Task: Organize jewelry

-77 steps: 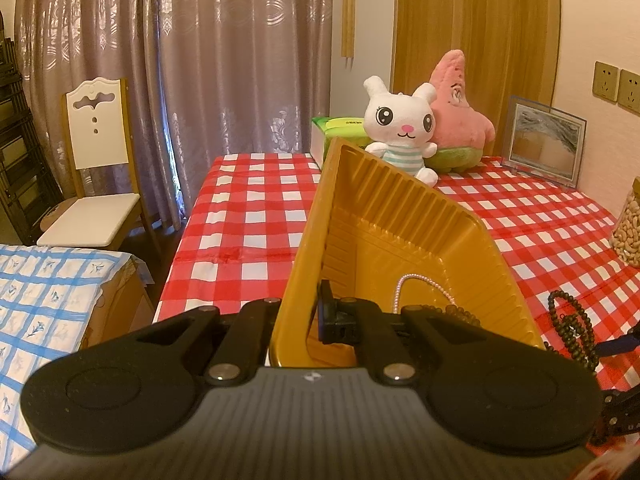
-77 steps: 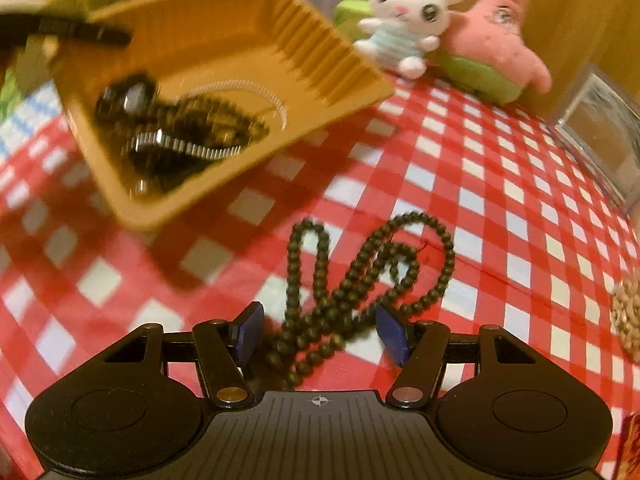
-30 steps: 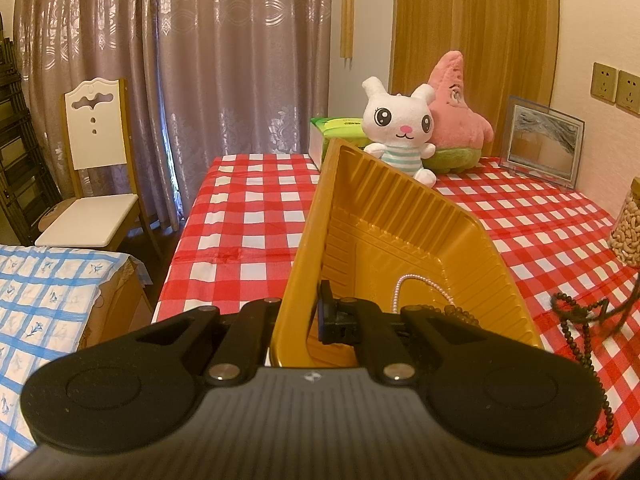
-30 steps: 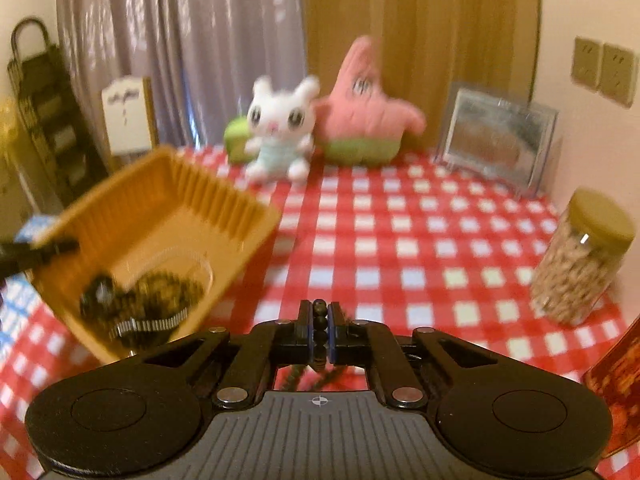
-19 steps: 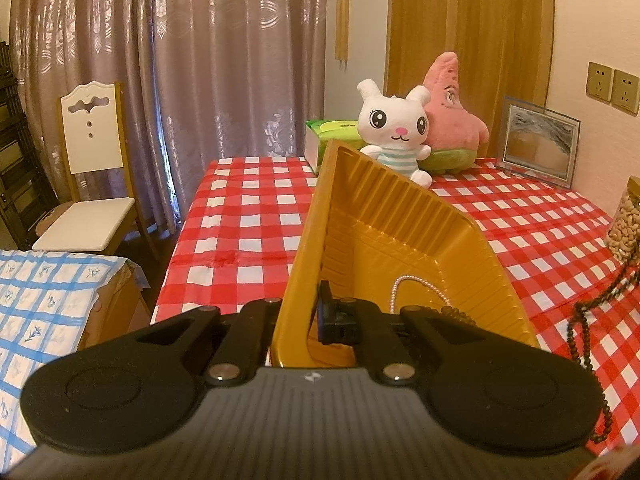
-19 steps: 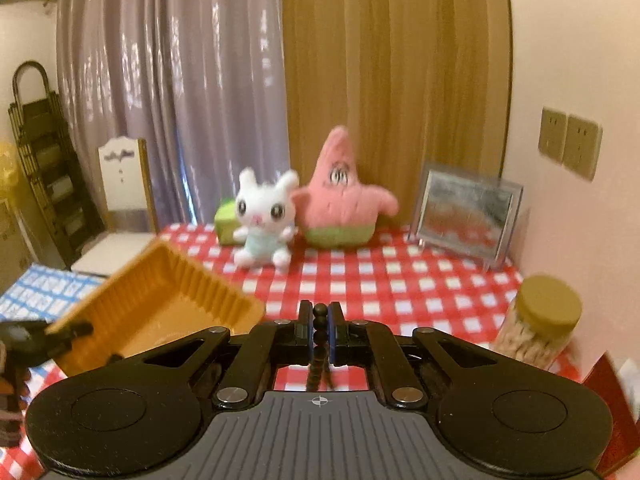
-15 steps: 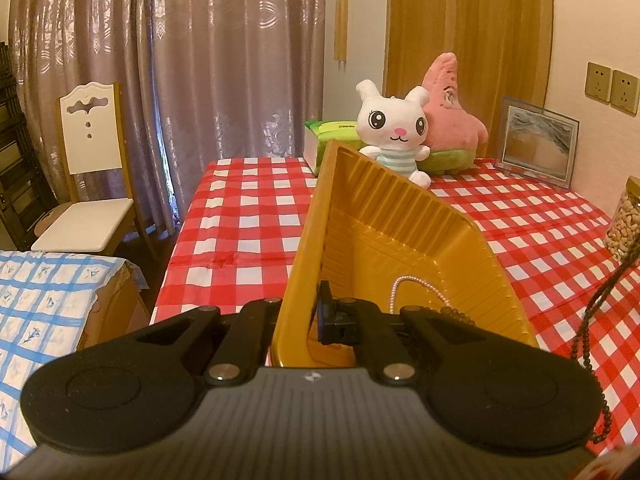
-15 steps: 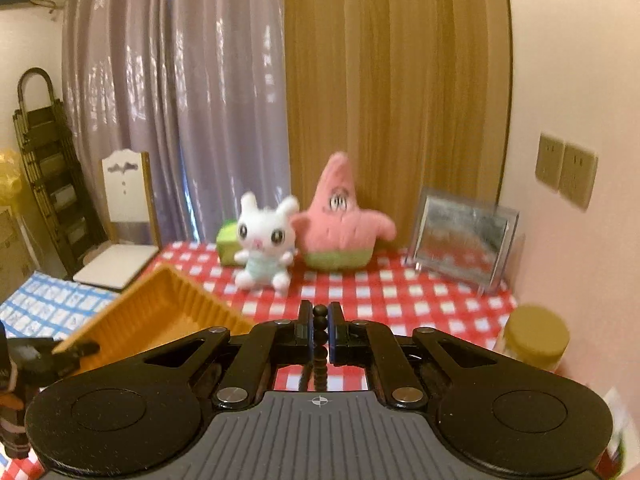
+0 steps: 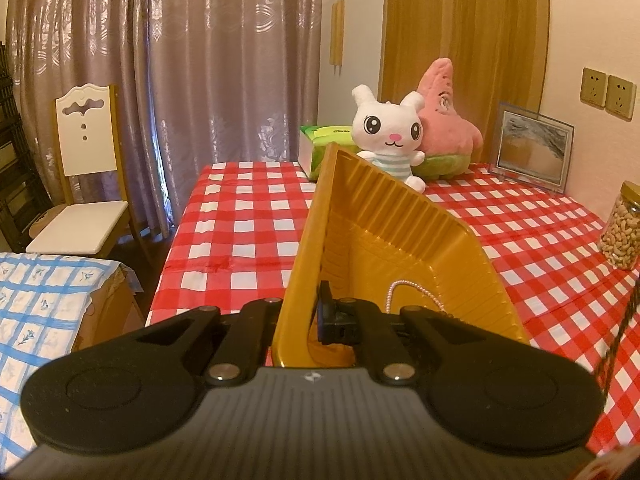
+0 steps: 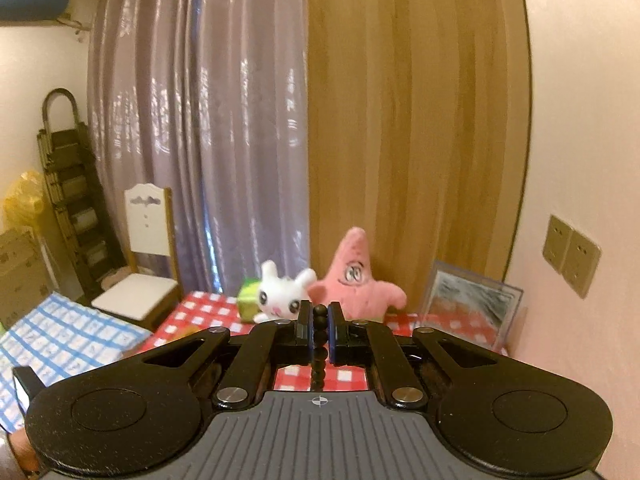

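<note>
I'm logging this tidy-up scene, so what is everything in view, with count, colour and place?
tray: one, orange, tilted over the table, rim pinched
pearl strand: one, white, inside the tray
bead necklace: one, dark, pinched and hanging
tablecloth: one, red-white check, on the table
bunny plush: one, white, far edge of the table
star plush: one, pink, behind the bunny
tissue pack: one, green, left of the bunny
picture frame: one, by the wall
nut jar: one, clear, right edge
chair: one, white, by the curtains
left gripper: shut on the tray
right gripper: shut on the bead necklace
</note>
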Available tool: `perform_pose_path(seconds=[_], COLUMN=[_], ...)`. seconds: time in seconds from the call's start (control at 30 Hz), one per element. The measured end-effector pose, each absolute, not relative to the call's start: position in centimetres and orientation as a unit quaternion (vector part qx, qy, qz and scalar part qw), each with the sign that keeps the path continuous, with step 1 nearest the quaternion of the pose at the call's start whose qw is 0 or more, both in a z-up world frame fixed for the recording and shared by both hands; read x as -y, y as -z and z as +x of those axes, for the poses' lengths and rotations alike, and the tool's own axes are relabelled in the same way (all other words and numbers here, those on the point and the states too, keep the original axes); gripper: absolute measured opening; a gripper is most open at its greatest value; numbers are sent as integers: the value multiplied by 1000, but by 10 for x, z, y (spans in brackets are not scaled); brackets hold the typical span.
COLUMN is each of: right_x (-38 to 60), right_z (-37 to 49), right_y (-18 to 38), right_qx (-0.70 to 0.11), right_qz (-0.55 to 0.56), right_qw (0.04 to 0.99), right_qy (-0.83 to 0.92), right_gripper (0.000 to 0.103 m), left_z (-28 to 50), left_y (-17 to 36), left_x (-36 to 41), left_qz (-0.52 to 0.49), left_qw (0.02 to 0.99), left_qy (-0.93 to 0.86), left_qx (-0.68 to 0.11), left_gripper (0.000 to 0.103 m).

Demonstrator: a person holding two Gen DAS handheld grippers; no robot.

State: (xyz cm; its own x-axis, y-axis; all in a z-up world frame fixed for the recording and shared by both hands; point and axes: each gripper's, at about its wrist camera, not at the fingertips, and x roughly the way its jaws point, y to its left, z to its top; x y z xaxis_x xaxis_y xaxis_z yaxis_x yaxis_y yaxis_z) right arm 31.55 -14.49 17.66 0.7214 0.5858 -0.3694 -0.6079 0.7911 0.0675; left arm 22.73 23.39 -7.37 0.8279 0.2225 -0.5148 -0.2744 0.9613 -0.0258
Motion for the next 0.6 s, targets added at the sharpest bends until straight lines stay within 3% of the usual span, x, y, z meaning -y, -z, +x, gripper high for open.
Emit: perform_pose_path(seconds=[0.6], right_x=[73], right_z=[306], right_y=[-241], right_qx=[-83], right_qz=[-31], right_qw=[900], right_qy=[-426], right_gripper=[7], left_z=[228], left_y=[74], left_x=[-234], left_qz=[-56], left_qw=[955], left_qy=[-127], left_qx=[-261], left_gripper=[5])
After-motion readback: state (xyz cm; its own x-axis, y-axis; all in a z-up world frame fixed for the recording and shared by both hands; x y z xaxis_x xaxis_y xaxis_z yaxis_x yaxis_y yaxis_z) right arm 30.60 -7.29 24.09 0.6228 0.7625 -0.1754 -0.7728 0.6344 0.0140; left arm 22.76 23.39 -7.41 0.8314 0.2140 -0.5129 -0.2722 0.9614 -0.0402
